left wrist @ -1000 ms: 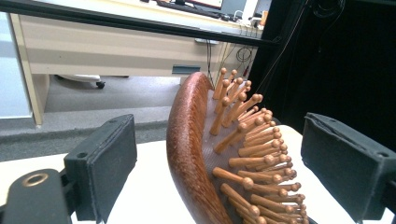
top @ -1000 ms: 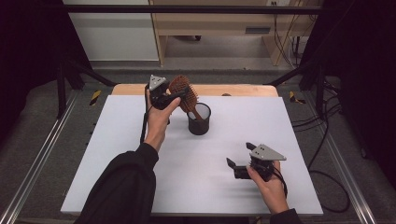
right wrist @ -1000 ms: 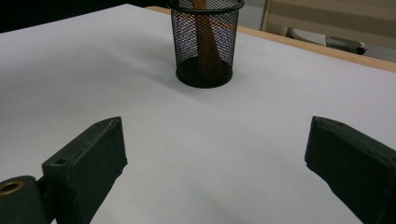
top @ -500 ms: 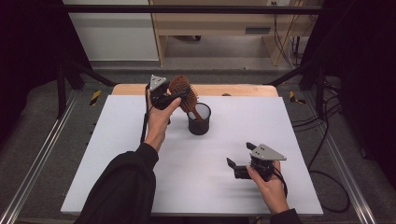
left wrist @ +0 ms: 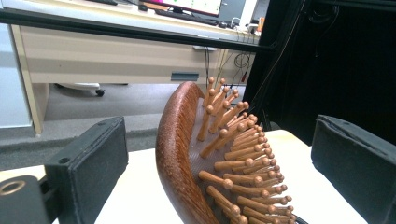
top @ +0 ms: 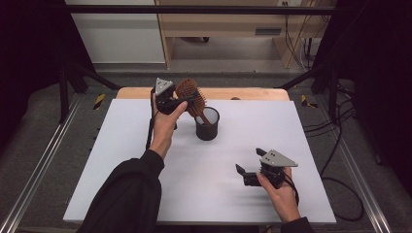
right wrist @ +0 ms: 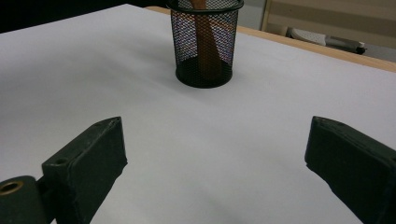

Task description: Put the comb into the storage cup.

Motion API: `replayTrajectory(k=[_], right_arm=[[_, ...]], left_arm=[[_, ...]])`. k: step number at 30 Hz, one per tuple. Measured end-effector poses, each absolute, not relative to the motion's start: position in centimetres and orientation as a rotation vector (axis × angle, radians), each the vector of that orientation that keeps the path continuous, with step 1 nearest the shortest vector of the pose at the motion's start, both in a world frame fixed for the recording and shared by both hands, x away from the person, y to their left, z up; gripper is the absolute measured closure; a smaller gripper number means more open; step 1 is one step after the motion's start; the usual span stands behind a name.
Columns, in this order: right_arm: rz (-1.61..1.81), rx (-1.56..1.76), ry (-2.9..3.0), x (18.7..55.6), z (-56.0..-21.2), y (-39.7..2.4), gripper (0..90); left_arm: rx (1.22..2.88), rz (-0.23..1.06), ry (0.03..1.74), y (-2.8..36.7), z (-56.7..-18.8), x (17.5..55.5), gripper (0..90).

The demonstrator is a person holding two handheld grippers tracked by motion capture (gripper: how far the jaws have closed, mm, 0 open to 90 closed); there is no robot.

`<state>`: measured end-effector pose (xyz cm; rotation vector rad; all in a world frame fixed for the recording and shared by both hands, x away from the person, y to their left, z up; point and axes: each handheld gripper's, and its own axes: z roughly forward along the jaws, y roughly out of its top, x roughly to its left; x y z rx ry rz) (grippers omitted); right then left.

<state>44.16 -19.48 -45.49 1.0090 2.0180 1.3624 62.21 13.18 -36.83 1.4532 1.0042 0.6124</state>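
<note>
A wooden paddle hairbrush [top: 188, 92] stands head-up in a black mesh cup [top: 207, 125] at the back middle of the white table, its handle [right wrist: 205, 46] inside the cup. My left gripper [top: 190, 98] is raised at the brush head. Its jaws have just been opening and now stand apart on either side of the brush head [left wrist: 187, 158], with a gap between each pad and the wood. My right gripper [top: 248, 161] rests low over the front right of the table. It is open with nothing between its jaws and faces the cup [right wrist: 205, 44].
The white table top [top: 121, 160] has a wooden strip [top: 252, 93] along its far edge. Metal rails run down both sides of the table. Cables lie on the floor at the right.
</note>
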Motion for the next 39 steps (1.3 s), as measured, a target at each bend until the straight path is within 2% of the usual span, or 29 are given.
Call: replayTrajectory(k=[39], right_arm=[[1.378,0.999,2.022,44.1,-45.5,-19.4,4.7]], left_arm=[[1.446,0.649,0.976,13.8,-36.1,60.9,3.1]])
